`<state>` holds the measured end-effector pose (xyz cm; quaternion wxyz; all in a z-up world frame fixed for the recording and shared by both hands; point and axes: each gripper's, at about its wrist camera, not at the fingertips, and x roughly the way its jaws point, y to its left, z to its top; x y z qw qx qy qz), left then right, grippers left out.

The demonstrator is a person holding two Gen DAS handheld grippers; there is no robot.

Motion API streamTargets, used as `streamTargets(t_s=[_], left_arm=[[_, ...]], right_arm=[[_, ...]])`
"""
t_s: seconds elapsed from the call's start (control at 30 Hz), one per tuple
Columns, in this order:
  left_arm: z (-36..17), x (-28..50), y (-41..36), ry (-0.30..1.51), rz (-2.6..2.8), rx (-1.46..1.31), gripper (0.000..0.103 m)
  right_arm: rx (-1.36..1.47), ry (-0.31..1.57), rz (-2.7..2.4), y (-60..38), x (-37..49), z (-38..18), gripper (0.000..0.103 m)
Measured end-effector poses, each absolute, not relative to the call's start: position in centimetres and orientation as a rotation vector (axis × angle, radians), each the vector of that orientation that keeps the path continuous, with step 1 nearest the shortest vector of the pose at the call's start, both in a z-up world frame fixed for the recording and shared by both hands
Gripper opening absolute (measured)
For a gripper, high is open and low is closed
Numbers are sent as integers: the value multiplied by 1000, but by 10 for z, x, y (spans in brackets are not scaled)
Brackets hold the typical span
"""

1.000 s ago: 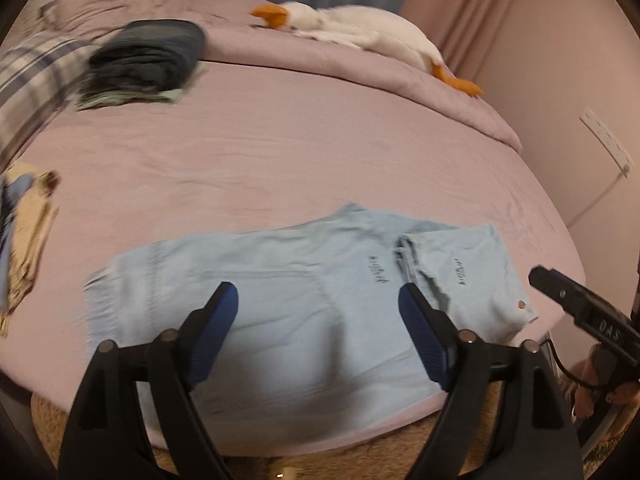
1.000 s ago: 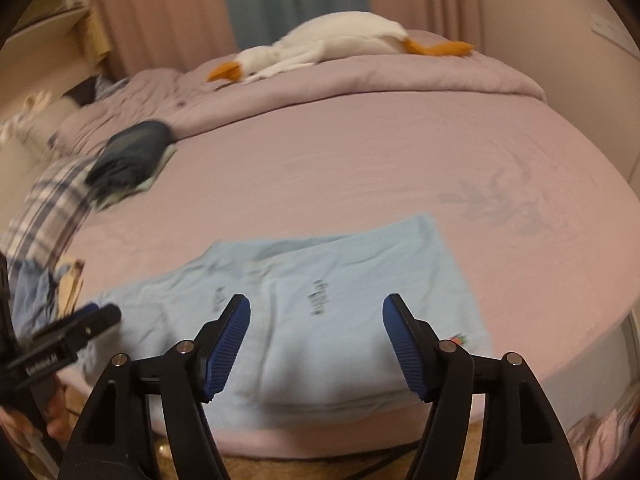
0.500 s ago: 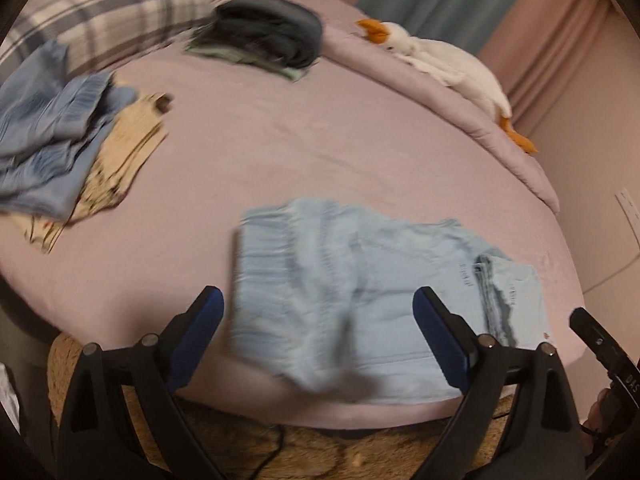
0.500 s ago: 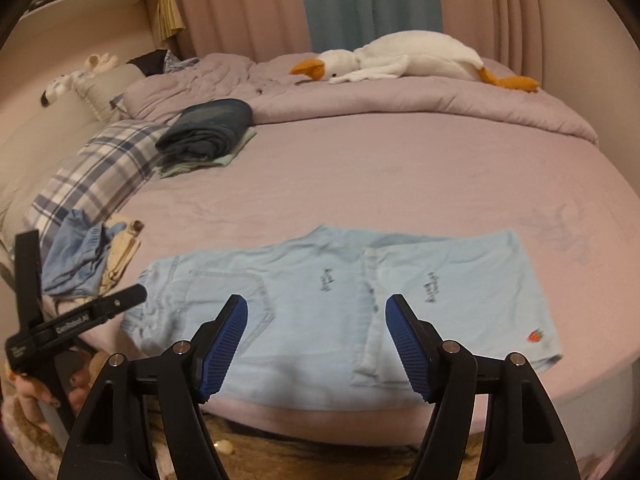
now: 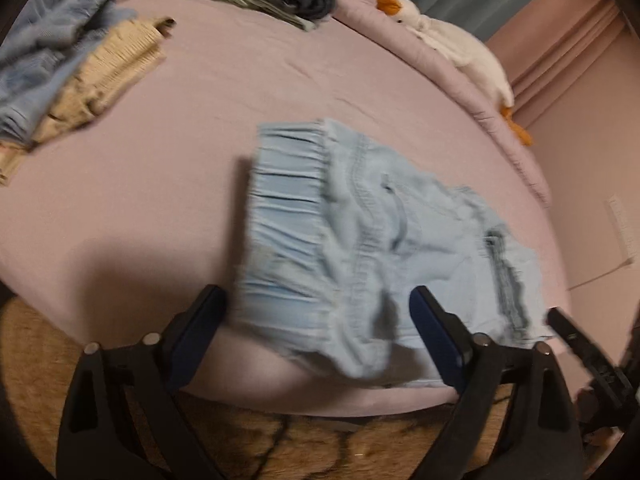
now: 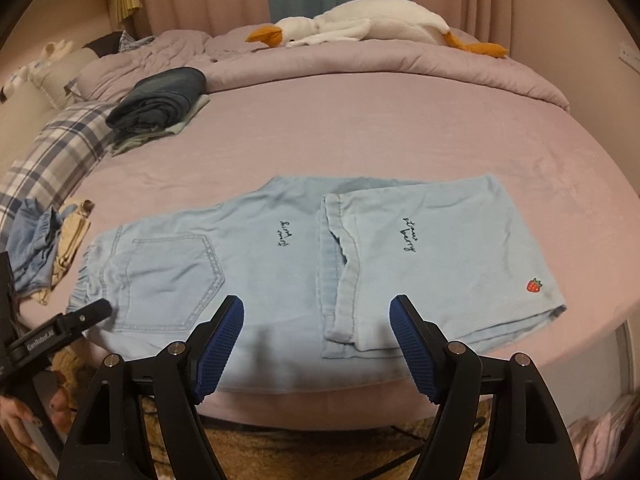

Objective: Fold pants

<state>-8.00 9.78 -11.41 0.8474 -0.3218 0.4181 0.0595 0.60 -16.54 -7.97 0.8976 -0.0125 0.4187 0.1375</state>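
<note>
Light blue denim pants (image 6: pixel 304 264) are laid flat at the near edge of the bed. Elastic waistband at left, back pocket facing up. Leg ends are folded back over at right; a strawberry patch is seen near the right hem.

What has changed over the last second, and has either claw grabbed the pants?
The left claw has swung toward the waistband end of the light blue pants; its view now looks along them from that end. The right claw has pulled back slightly. Neither took hold: both are open and empty. The pants still lie flat on the bed, hem end folded over.
</note>
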Motion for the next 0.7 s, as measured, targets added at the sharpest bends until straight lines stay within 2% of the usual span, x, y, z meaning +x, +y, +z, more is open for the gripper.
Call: streamTargets(t_s=[0.07, 0.17, 0.2, 0.23, 0.3, 0.47, 0.7], left_arm=[[-116, -75, 94, 881, 152, -659, 82], [-114, -72, 90, 877, 206, -628, 66], [-114, -73, 91, 872, 217, -631, 55], [-114, -73, 92, 868, 214, -645, 49], [-114, -70, 91, 878, 181, -641, 41], [-100, -72, 87, 860, 177, -641, 34], [-21, -63, 49, 687, 24, -522, 29]], right_arm=[[-16, 871, 290, -168, 6, -81, 75], [-5, 876, 291, -170, 7, -84, 75], [0, 876, 293, -171, 7, -85, 75], [6, 877, 294, -172, 8, -85, 75], [20, 877, 297, -174, 9, -86, 75], [40, 876, 284, -182, 11, -87, 75], [96, 855, 251, -208, 9, -82, 75]])
